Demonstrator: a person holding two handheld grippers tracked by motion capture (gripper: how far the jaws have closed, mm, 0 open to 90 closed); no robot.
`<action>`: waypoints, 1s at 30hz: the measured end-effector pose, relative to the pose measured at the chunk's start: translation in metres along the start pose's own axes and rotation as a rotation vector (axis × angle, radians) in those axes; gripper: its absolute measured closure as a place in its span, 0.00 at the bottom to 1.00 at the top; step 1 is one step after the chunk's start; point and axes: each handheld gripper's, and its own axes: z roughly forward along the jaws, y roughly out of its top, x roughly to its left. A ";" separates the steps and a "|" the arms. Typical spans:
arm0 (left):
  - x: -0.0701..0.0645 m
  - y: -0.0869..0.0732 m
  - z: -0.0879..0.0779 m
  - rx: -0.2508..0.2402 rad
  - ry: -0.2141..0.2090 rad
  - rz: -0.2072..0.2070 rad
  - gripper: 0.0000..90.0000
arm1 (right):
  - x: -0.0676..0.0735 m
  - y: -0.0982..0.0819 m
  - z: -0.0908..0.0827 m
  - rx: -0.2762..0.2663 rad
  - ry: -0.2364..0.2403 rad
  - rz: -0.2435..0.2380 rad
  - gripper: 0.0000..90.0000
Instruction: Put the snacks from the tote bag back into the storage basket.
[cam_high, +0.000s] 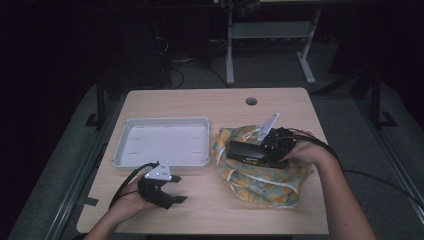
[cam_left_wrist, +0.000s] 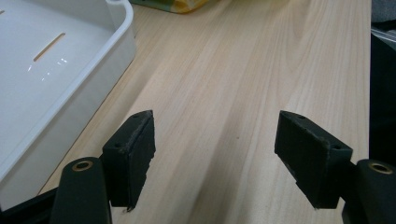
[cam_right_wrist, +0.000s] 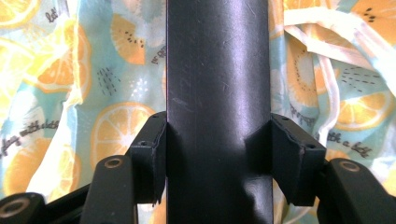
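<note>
The right claw (cam_high: 252, 148) is clamped on a black box (cam_right_wrist: 218, 93) over the fruit-print cloth (cam_high: 260, 175), perhaps to wrap it, while the left claw (cam_left_wrist: 215, 154) waits apart above the counter (cam_left_wrist: 233, 70).

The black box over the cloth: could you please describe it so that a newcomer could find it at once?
Start at the wooden table and find the fruit-print cloth heaped right of the white tray. Above that cloth, the right tongs pinch a long, flat black box by its two sides. It is the one plain, glossy dark thing against the cloth's orange slices.
</note>
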 end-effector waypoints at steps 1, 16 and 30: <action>0.000 0.000 0.000 -0.001 -0.001 0.000 0.32 | 0.000 0.001 -0.002 0.006 0.001 0.006 0.47; 0.000 0.001 -0.003 -0.006 0.004 0.011 0.32 | 0.002 0.007 -0.036 -0.029 -0.022 0.019 0.47; 0.000 -0.002 -0.014 -0.023 0.014 -0.002 0.31 | 0.000 0.005 -0.055 -0.089 -0.038 0.064 0.47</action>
